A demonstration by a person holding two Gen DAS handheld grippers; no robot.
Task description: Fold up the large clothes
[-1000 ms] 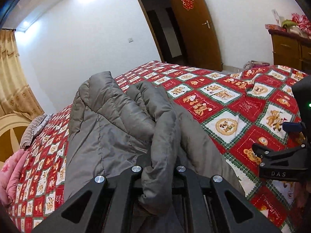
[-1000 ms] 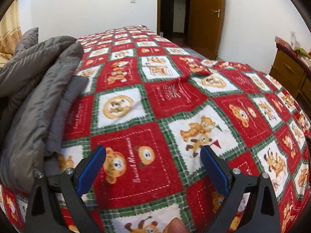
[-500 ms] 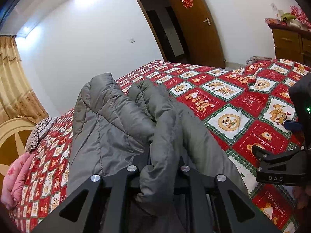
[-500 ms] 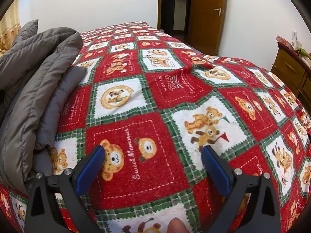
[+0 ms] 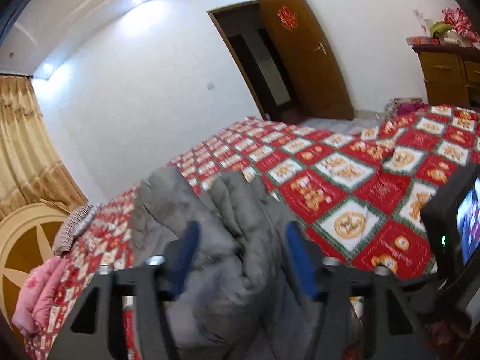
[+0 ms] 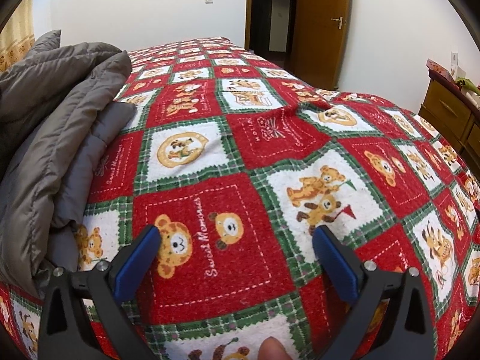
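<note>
A grey puffer jacket point(image 5: 237, 234) lies folded lengthwise on the red bear-print bedspread point(image 5: 354, 180). My left gripper point(image 5: 240, 234) is open, its blue-padded fingers spread on either side of a raised fold of the jacket, which lies loose between them. In the right wrist view the jacket point(image 6: 57, 138) lies at the left. My right gripper point(image 6: 237, 234) is open and empty, hovering over the bedspread point(image 6: 270, 138) to the right of the jacket. The right gripper's body point(image 5: 453, 240) shows at the right edge of the left wrist view.
A pink quilt point(image 5: 39, 297) and a striped pillow point(image 5: 75, 228) lie at the head of the bed. A wooden dresser point(image 5: 450, 75) stands at the right wall. An open brown door point(image 5: 309, 57) is behind the bed. A gold curtain point(image 5: 24, 150) hangs at the left.
My left gripper has opened and let go of the jacket fold, which now lies loose between its fingers. The left view is blurred from motion. My right gripper has barely moved.
</note>
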